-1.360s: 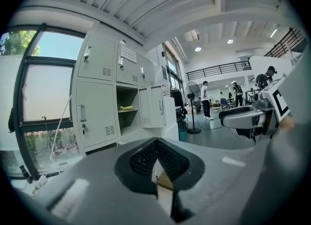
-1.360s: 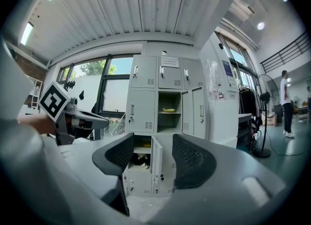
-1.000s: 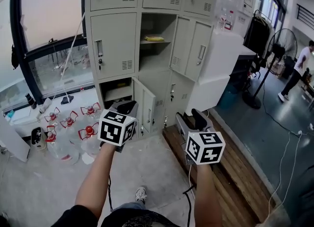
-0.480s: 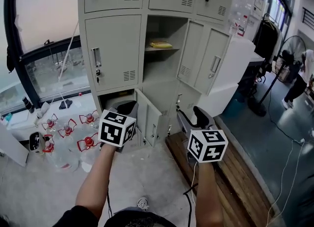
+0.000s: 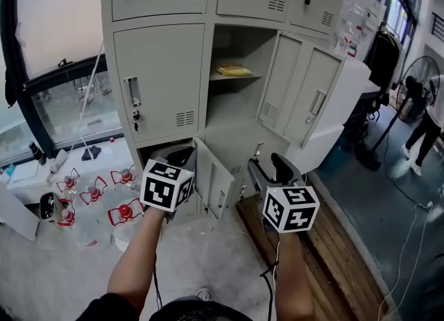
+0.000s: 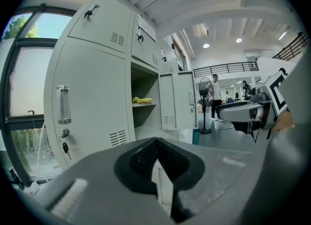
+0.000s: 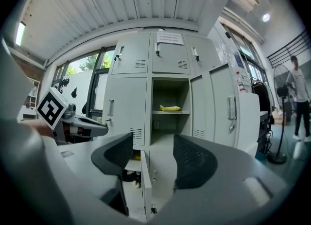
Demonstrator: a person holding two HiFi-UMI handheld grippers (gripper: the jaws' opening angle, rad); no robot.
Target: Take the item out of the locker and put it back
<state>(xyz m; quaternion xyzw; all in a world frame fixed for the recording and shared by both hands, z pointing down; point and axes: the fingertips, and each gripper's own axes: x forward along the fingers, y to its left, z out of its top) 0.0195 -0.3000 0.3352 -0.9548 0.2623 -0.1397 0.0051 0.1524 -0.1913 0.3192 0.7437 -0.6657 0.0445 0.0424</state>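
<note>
Locker is looming larger than a second ago: I am closing in, reach not yet begun. Yellow item is lying on the open compartment's shelf. Left gripper is pressed together and empty; right gripper is spread and empty.

Locker: grey painted metal, smooth, matt. My right claw: pads black rubber, bumpy; body grey plastic. Floor: rough concrete. Planks: brown wood.
</note>
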